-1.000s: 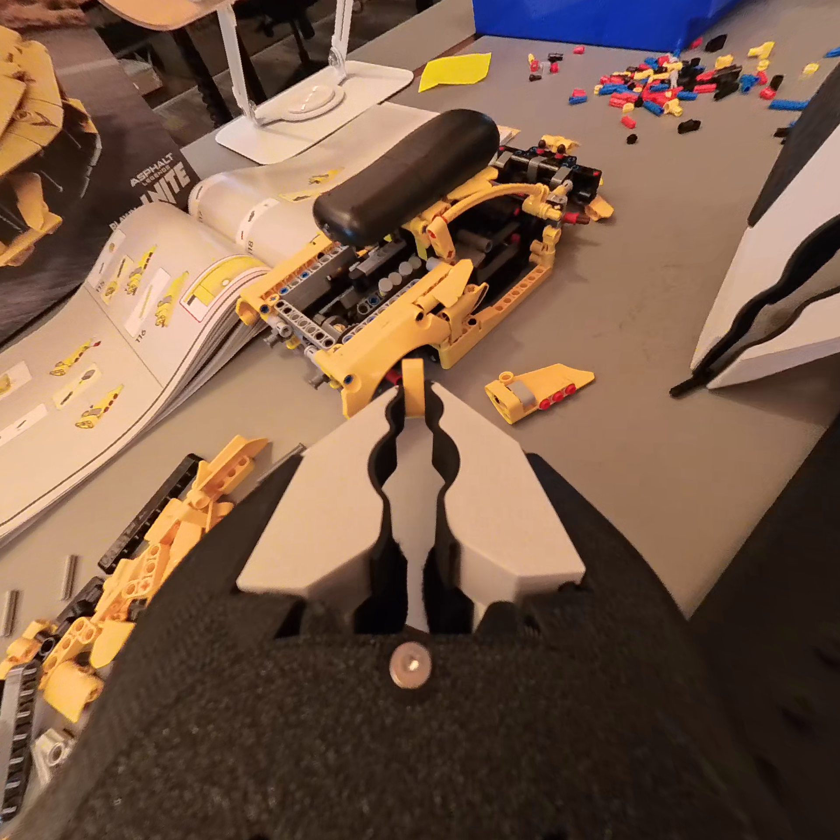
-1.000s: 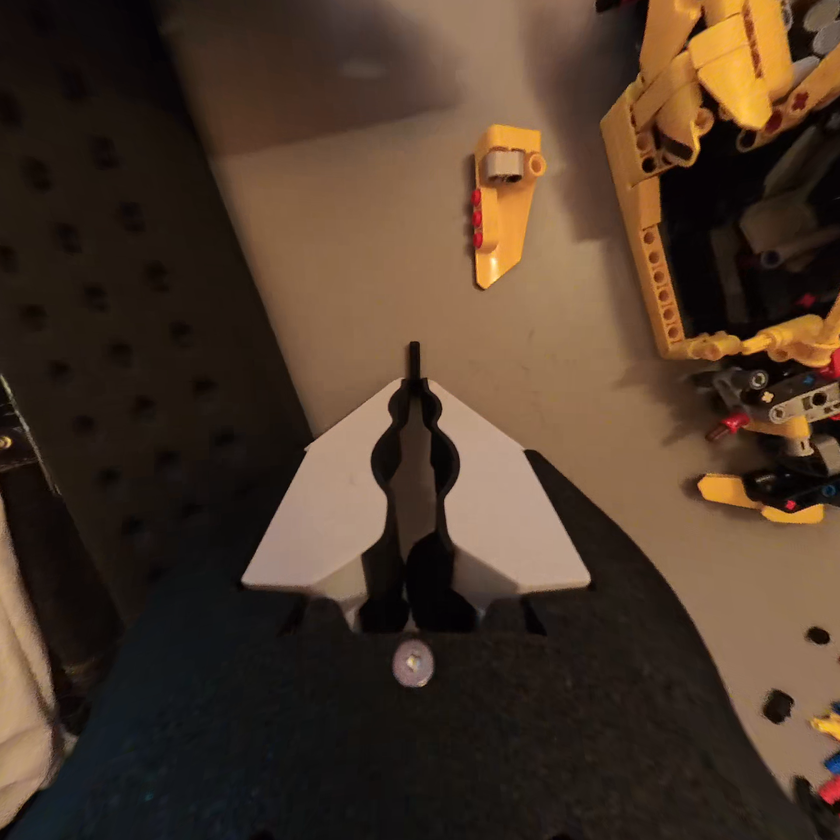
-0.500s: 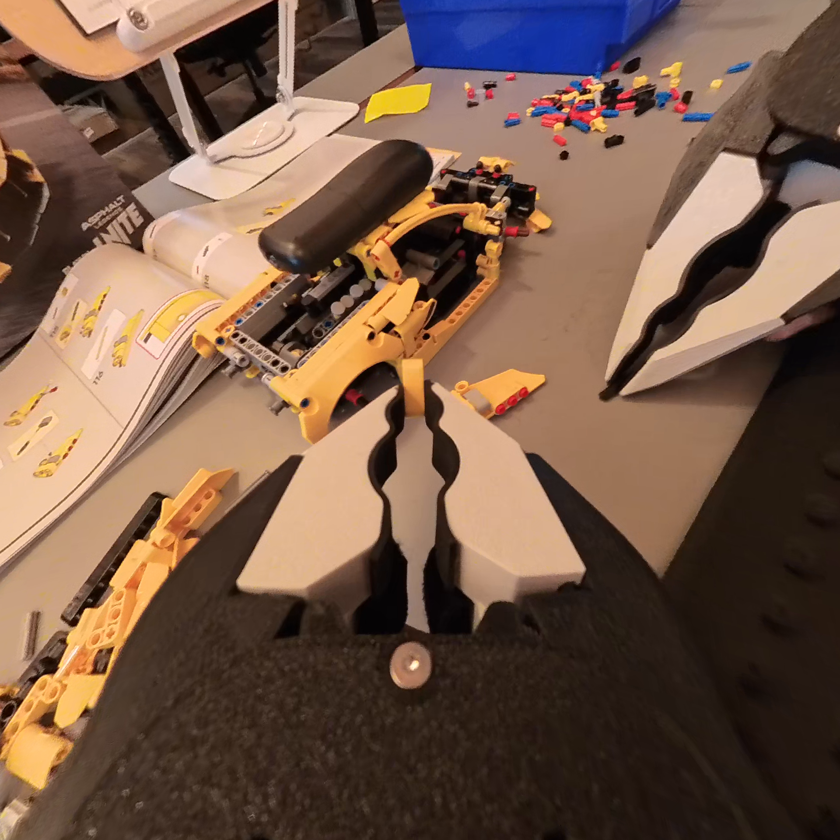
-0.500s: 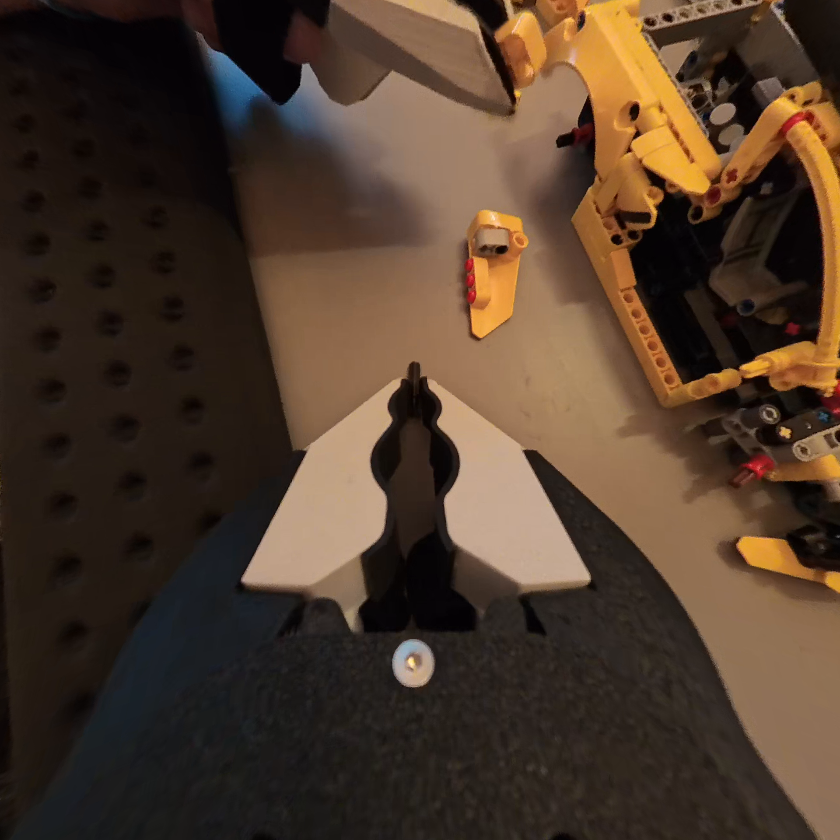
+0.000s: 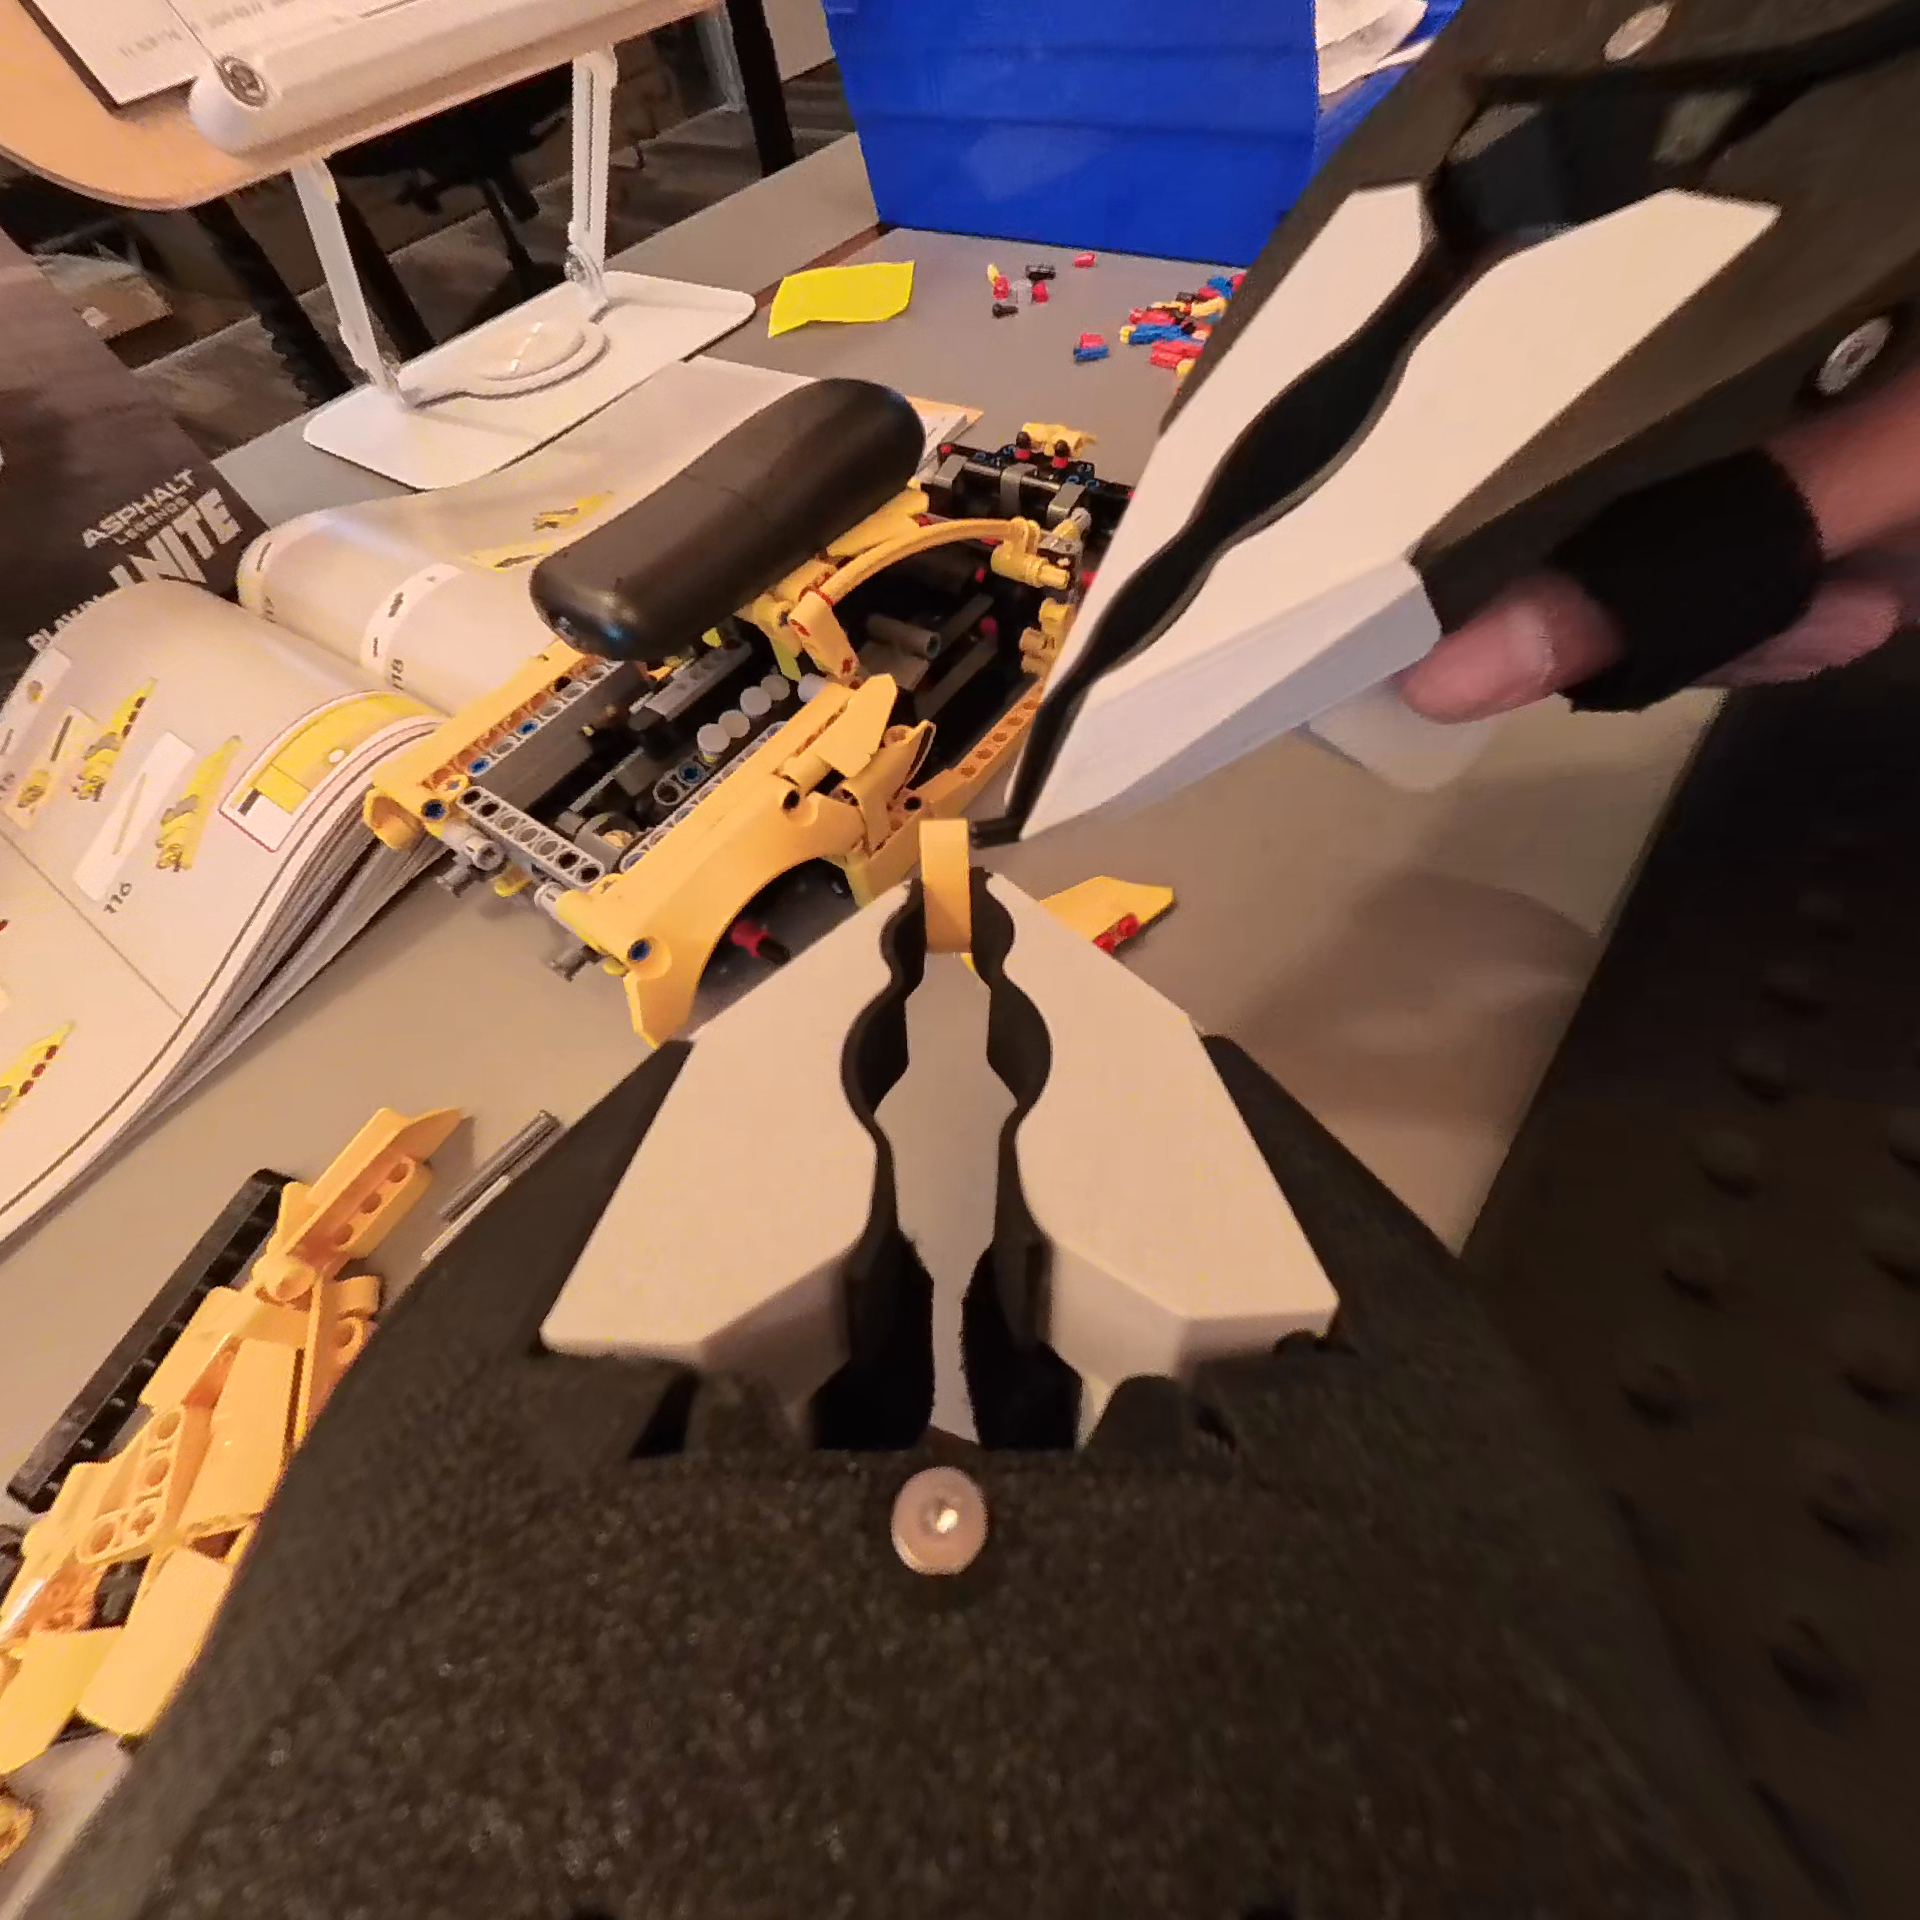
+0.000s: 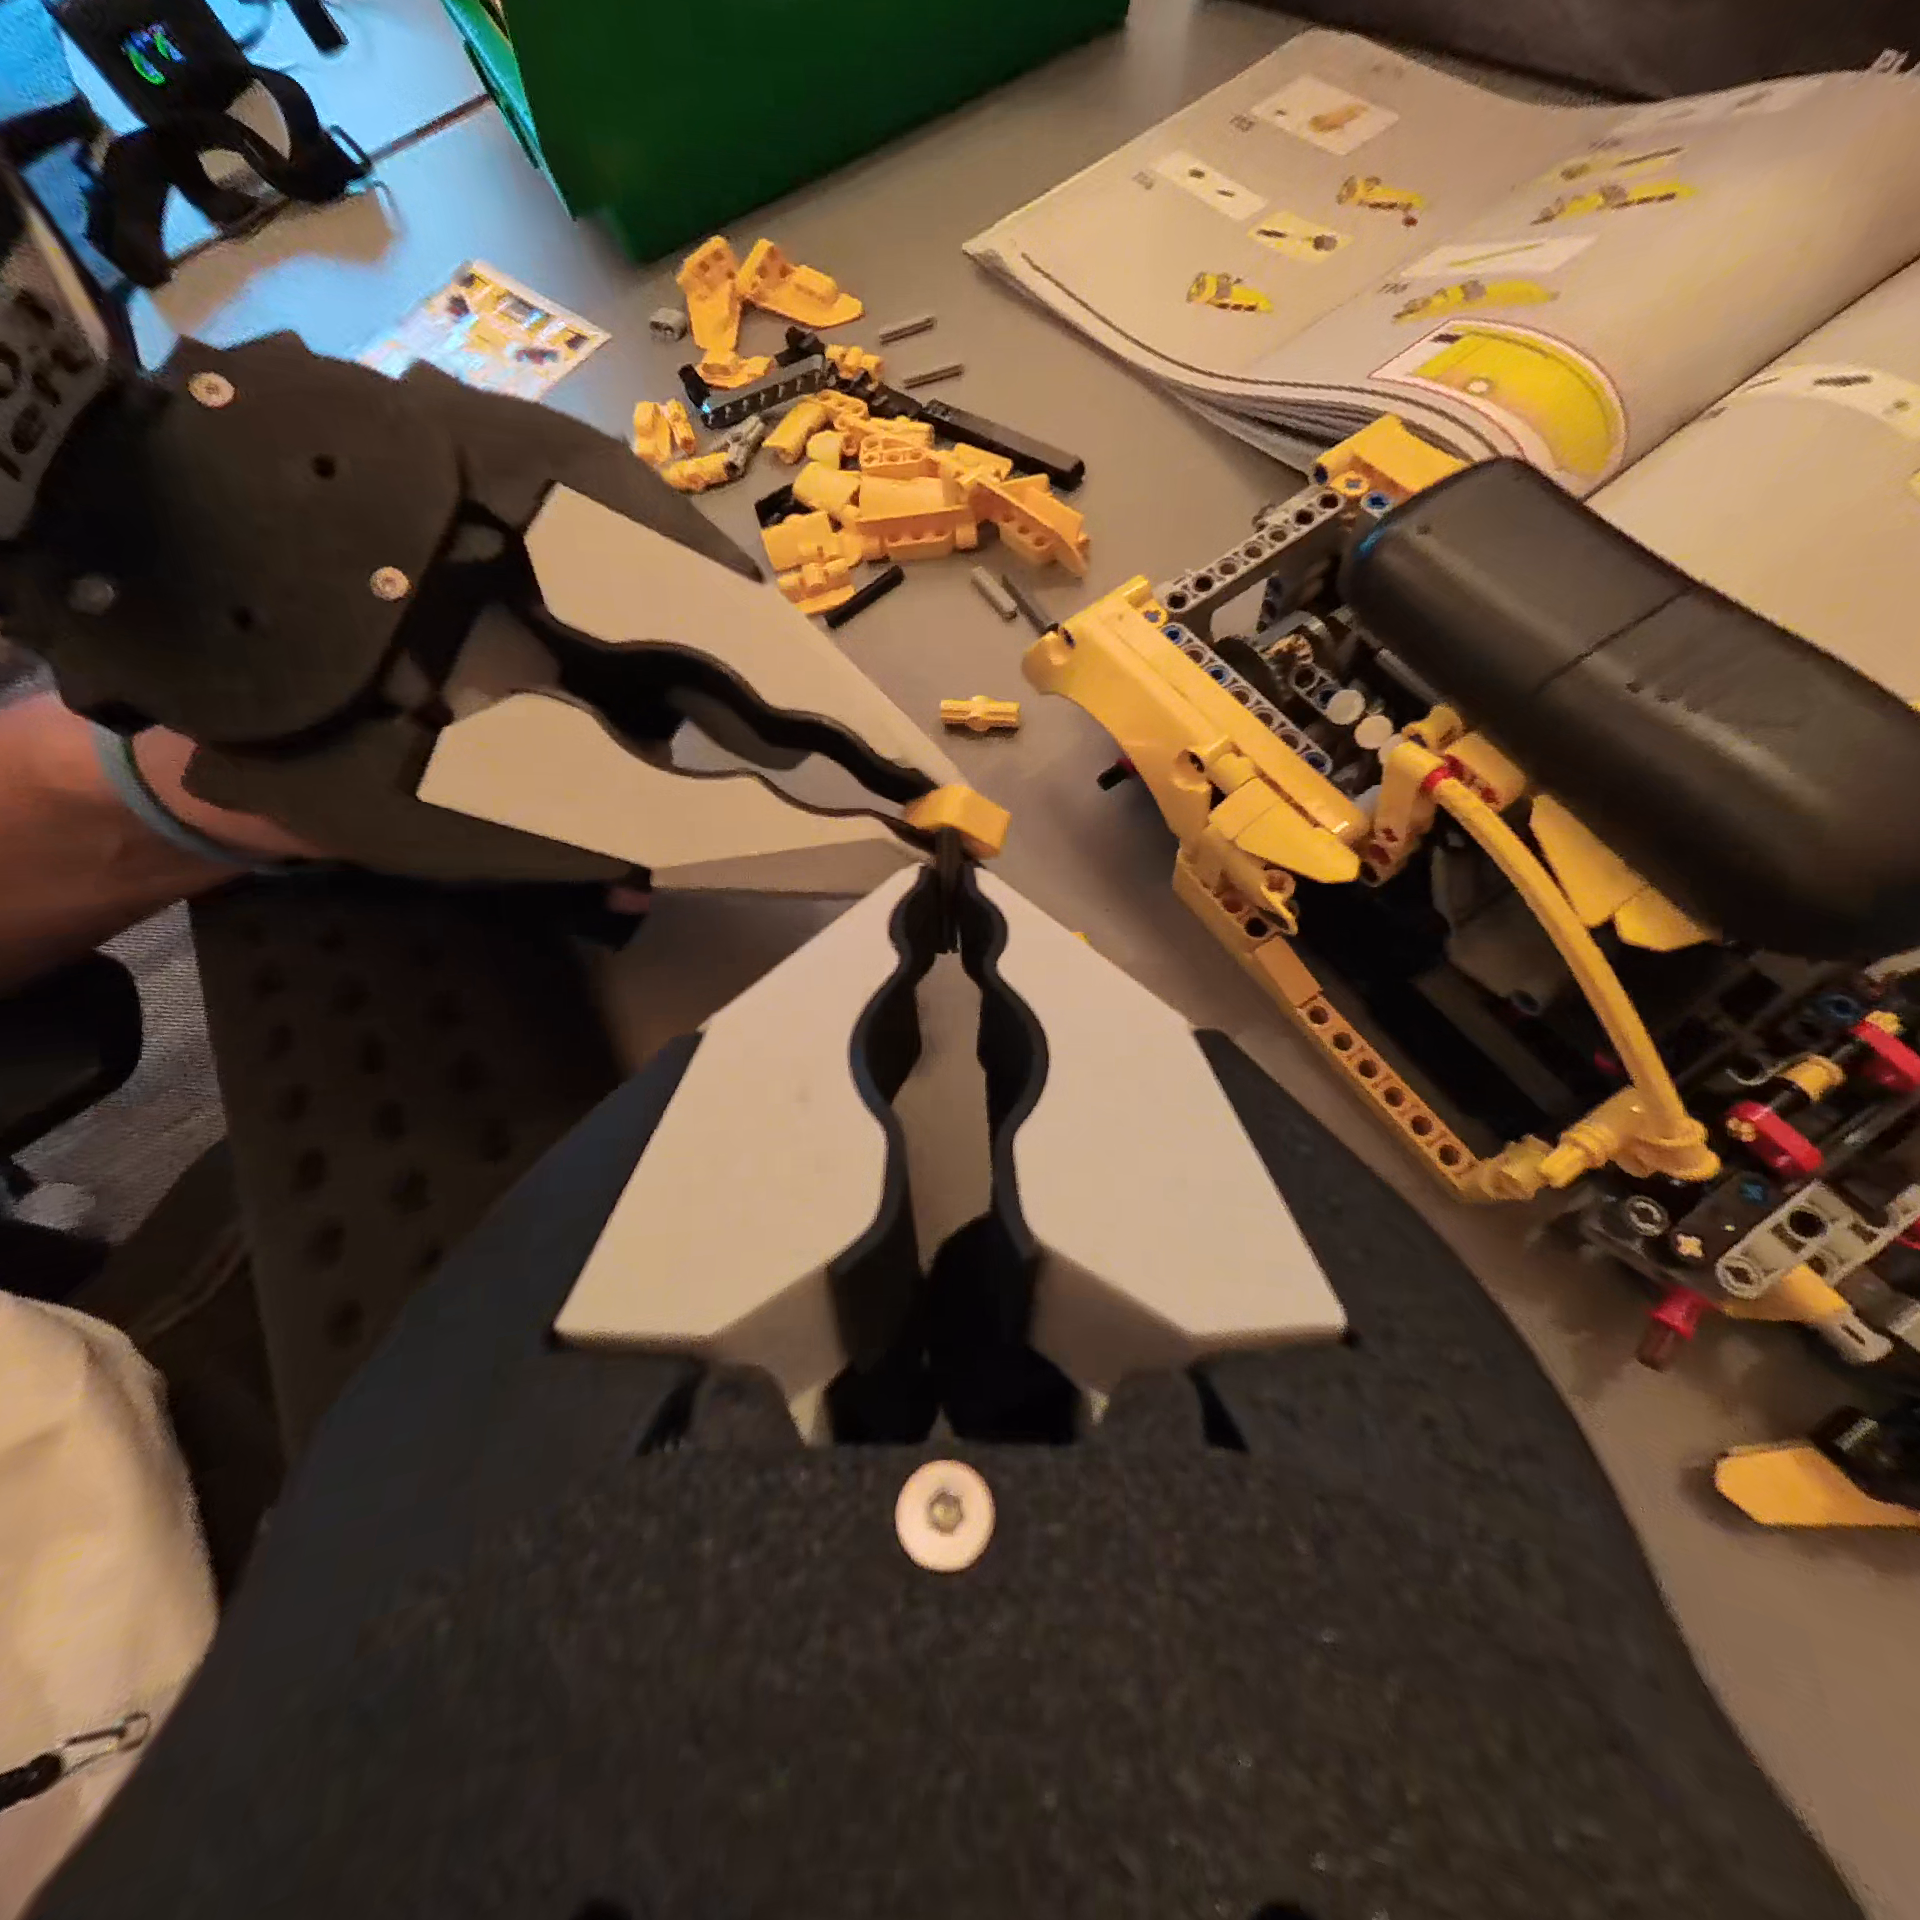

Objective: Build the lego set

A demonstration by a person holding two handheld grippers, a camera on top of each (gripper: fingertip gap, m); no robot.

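My left gripper [image 5: 945, 896] is shut on a small yellow lego piece [image 5: 943, 854] held above the grey table. My right gripper [image 6: 948, 883] is shut on a thin black pin [image 6: 948, 854]. The two tips meet: in the right wrist view the pin touches the underside of the yellow piece [image 6: 961, 816], held by the left gripper [image 6: 912, 805]. In the left wrist view the right gripper [image 5: 1013, 826] comes in from the upper right. The half-built yellow car chassis [image 5: 727, 790] lies just beyond, with a black oblong case [image 5: 727, 530] resting on it.
An open instruction booklet [image 5: 156, 831] lies left of the chassis. A pile of yellow parts [image 6: 883, 488] and a small yellow connector [image 6: 979, 715] lie nearby. A yellow wedge piece [image 5: 1117, 902] is by the chassis. Small coloured parts [image 5: 1164, 322], a blue bin [image 5: 1060, 104] and a green bin [image 6: 790, 104] stand farther off. The tips of both grippers are at nearly the same place. The black oblong case [image 5: 727, 530] lies around 9 cm away from my left fingertips. The right camera catches it too, in the right wrist view [image 6: 1504, 641].
My right gripper has swung up from over the table edge toward the left gripper, bringing the black pin to the yellow piece. My left gripper has kept its hold and shifted slightly.
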